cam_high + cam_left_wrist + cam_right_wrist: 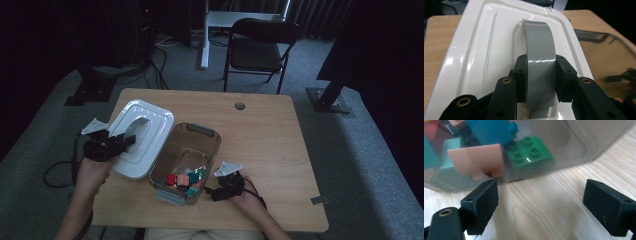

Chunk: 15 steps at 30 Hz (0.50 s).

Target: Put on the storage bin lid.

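Note:
My left gripper [128,140] is shut on the grey handle [540,50] of a white plastic lid [142,137], held tilted over the table's left side. In the left gripper view the jaws of the left gripper [540,72] press both sides of the handle, and the white lid [486,50] spreads beyond it. A clear plastic container [200,131] stands uncovered at the table's middle with several coloured bricks [185,180] at its near end. My right gripper [212,192] stands open just beside that near end. Past the right gripper [541,197] a green brick [529,153] and a pink piece [479,161] show through the container wall [579,142].
The wooden table [265,145] has bare room on its right half and a cable hole [240,106] near the far edge. A black folding chair [257,50] stands behind it. Cables [55,172] lie on the grey floor at the left.

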{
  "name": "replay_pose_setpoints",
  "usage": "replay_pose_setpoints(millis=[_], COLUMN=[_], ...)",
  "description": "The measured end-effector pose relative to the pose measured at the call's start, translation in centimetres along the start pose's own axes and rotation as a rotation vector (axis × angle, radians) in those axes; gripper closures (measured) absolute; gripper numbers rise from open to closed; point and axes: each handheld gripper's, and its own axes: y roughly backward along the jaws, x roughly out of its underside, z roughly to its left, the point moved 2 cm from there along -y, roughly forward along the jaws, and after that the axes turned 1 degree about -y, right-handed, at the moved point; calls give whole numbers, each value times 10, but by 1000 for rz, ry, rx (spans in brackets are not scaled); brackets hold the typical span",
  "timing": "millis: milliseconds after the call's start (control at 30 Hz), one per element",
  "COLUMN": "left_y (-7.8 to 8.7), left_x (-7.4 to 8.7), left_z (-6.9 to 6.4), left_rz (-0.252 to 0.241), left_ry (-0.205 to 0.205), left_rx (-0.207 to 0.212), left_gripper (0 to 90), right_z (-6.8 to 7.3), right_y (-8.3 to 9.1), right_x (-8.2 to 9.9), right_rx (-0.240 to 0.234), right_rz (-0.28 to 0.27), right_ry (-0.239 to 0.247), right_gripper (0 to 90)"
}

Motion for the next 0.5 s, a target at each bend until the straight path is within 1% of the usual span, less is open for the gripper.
replay_pose_setpoints(millis=[67,133,200,233,333,433,500], left_y=[3,4,0,-2,-11,-17,-21], left_x=[-4,-7,-6,-6,-4,-3,-4], left_z=[-1,-6,-12,-15,-23,-29,-32], left_rz=[-8,-8,-2,5,27,43,52], left_ry=[1,-10,-16,-24,-25,-35,-44], left_rx=[-2,6,30,40,86,104,120], left_gripper=[680,680,680,680,679,680,679], right_z=[2,5,9,11,20,26,27], right_y=[-3,-6,-10,-12,-18,-25,-30], right_x=[-2,-4,-8,-10,-19,-28,-34], right_rx=[-3,-6,-4,-10,-22,-29,-26], right_rz=[-3,-6,-8,-11,-8,-12,-14], right_ry=[-7,-7,-7,3,35,47,38], right_gripper=[128,127,127,127,127,121,121])
